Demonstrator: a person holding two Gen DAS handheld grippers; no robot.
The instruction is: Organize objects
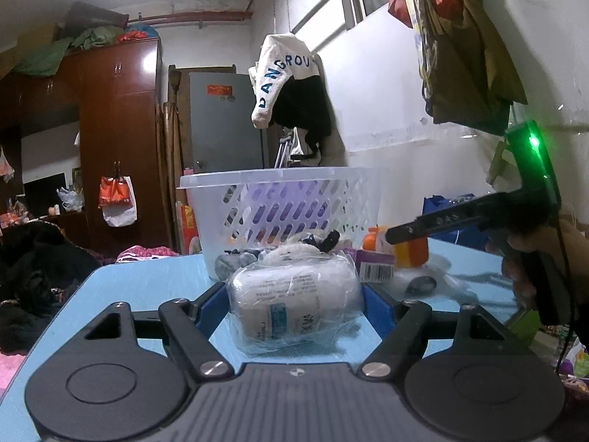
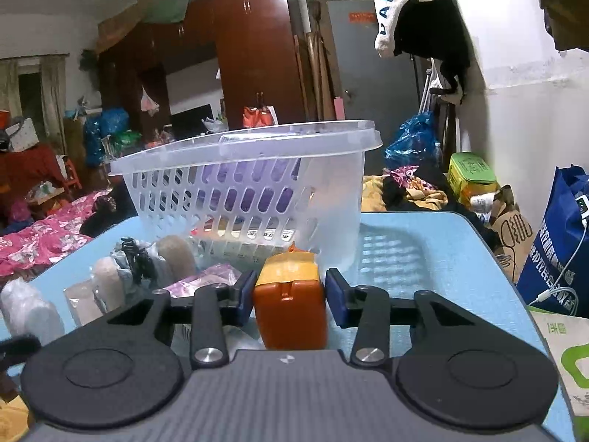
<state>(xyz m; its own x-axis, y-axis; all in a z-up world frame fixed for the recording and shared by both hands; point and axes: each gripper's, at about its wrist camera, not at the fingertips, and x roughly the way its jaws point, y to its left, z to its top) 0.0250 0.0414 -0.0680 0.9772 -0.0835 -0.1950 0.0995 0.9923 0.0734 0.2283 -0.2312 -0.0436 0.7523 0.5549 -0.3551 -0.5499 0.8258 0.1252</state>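
A clear plastic basket stands on the light blue table; it also shows in the right wrist view. My left gripper is closed around a plastic-wrapped white pack resting on the table. My right gripper is closed around an orange and yellow box in front of the basket; the right gripper shows in the left wrist view with the box.
Rolled socks, a black clip and a purple packet lie left of the orange box. A blue bag and a green-white bag stand off the table's right edge. Clothes hang on the wall.
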